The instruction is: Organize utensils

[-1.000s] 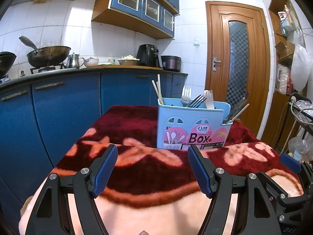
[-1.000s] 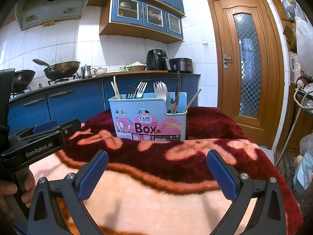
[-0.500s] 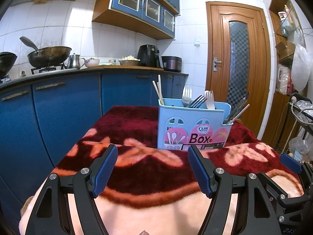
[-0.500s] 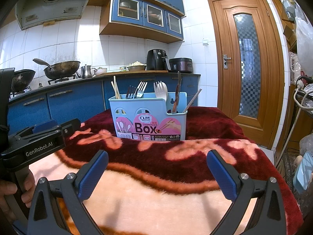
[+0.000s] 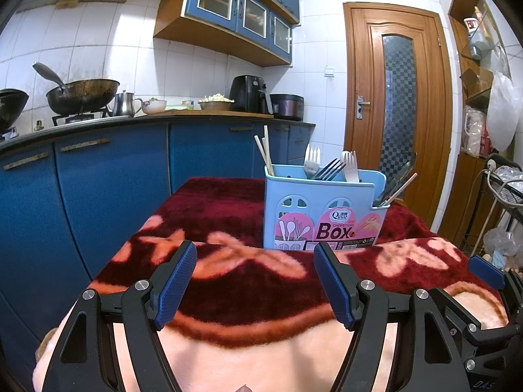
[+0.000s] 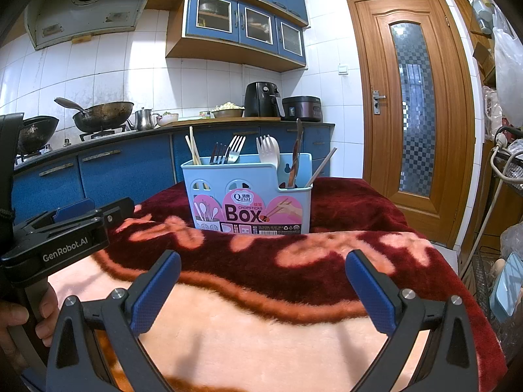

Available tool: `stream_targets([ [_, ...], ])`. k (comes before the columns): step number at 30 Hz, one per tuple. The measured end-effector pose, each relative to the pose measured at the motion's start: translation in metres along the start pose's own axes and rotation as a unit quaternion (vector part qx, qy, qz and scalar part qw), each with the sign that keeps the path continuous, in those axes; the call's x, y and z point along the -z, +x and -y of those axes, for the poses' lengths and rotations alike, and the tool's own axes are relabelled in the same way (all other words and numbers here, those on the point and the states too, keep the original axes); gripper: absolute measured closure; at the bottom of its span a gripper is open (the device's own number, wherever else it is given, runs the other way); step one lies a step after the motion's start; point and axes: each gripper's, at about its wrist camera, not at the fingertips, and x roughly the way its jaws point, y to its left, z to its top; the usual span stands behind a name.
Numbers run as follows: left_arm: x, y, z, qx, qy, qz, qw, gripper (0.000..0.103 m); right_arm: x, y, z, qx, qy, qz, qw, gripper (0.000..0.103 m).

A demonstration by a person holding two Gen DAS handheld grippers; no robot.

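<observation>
Left gripper (image 5: 255, 281): jaws spread wide apart, blue pads facing each other, nothing between them; fingers level and pointing forward toward the far side. Right gripper (image 6: 263, 289): jaws likewise spread wide, nothing held, pointing forward at a similar height. In the right wrist view the left gripper's black body sits at the near left, side by side with the right one, and the person's left hand (image 6: 19, 321) wraps around its handle.
</observation>
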Motion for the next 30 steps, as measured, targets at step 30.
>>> stream_targets([
  [30, -0.0004, 0.0004, 0.0003, -0.002, 0.003, 0.0, 1.0, 0.028, -0.0001, 0.0, 0.0005, 0.0, 0.0, 0.0, 1.0, 0.0],
])
